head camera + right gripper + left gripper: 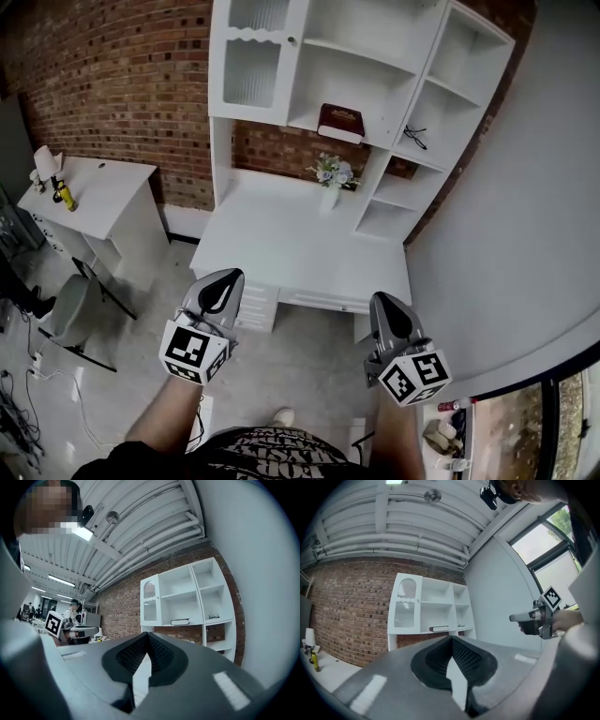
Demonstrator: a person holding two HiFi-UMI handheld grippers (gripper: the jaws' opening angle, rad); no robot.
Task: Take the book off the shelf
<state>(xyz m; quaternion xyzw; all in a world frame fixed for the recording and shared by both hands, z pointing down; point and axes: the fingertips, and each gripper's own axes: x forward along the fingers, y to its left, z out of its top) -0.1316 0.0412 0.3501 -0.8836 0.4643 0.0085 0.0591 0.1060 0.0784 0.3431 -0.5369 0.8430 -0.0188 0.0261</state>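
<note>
A dark red book [340,122] lies flat on the middle shelf of the white shelf unit [375,56] that stands on the desk. It shows small and far off in the left gripper view [439,628] and in the right gripper view [180,621]. My left gripper [222,278] and right gripper [385,305] are held low in front of the desk, well short of the shelf. Both are shut with nothing between their jaws, as the left [451,640] and right [147,635] gripper views show.
A vase of flowers [330,178] stands on the white desk [281,244] below the book. Glasses [415,136] lie on a right-hand shelf. A second white table [103,197] with a yellow bottle [63,194] and a chair [70,314] are at the left.
</note>
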